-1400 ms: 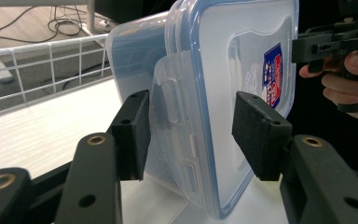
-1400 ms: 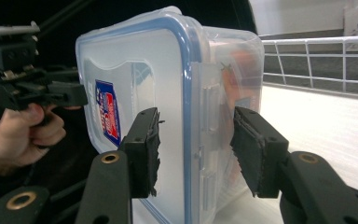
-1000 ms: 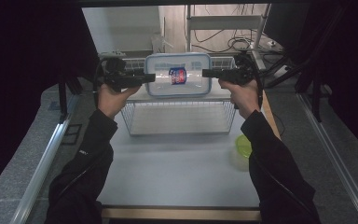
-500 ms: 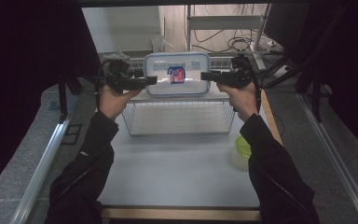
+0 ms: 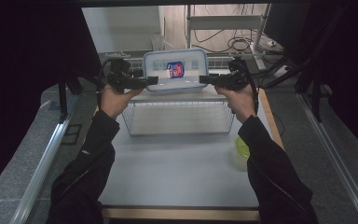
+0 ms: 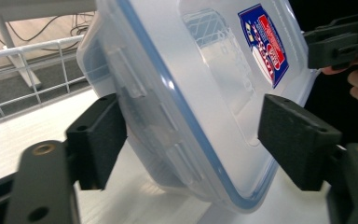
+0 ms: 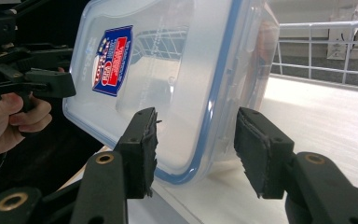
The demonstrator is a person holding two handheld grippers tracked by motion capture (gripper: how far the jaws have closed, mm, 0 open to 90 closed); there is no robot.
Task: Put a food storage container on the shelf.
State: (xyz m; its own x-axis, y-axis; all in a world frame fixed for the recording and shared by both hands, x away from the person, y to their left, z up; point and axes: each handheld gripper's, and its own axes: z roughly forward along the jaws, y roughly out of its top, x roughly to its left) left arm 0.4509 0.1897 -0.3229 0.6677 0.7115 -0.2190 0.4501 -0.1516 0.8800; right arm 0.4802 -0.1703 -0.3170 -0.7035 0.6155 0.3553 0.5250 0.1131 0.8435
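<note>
The table (image 5: 177, 163) is pale grey and mostly bare, with a wooden strip along its near edge. Dark curtains hang on both sides. Behind the table there is a metal shelf frame and a tangle of cables (image 5: 235, 44) on the floor. A white wire basket (image 5: 179, 116) sits upside down near the back of the table, so its flat white bottom makes a little platform. A small yellow-green thing (image 5: 242, 148) lies on the table near the right sleeve; it is partly hidden, so what it is cannot be told.

A clear plastic box (image 5: 175, 71) with a blue-rimmed lid and a red and blue sticker (image 5: 175, 69) stands on top of the basket. It is tilted up on its long edge, with the lid facing the person.

Both arms in dark sleeves reach forward, one on each side of the basket. The left hand (image 5: 114, 100) holds the left claw (image 5: 153, 81) pointing inward at the left end of the box. The right hand (image 5: 240, 100) holds the right claw (image 5: 204, 80) pointing inward at the right end.

In the left gripper view the box (image 6: 191, 93) sits between the two black jaws, which are spread apart with gaps on both sides. In the right gripper view the jaws are also spread wide around the box's corner (image 7: 186, 84), not squeezing it
</note>
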